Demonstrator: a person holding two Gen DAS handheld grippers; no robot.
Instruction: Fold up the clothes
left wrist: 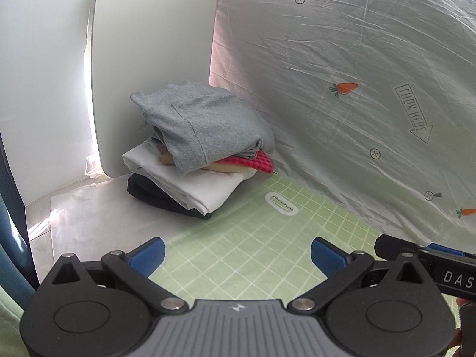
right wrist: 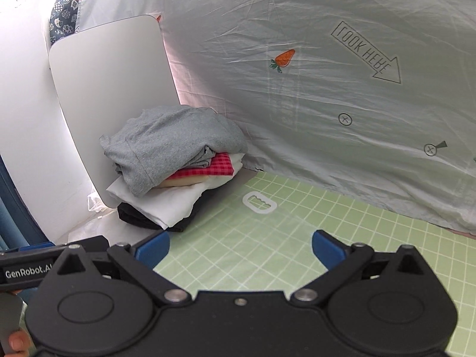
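Note:
A stack of folded clothes point(left wrist: 193, 154) sits at the back left of the green grid mat point(left wrist: 253, 255): a grey garment point(left wrist: 202, 125) on top, then red checked, beige, white and black pieces. It also shows in the right wrist view point(right wrist: 172, 166), with the grey garment point(right wrist: 172, 145) on top. My left gripper point(left wrist: 238, 255) is open and empty above the mat, well in front of the stack. My right gripper point(right wrist: 241, 253) is open and empty too, beside the left one.
A white board point(left wrist: 151, 68) leans behind the stack. A white sheet with carrot prints point(left wrist: 357, 89) hangs as a backdrop along the mat's far edge. A white oval mark point(left wrist: 281, 203) is printed on the mat. A white wall stands at the left.

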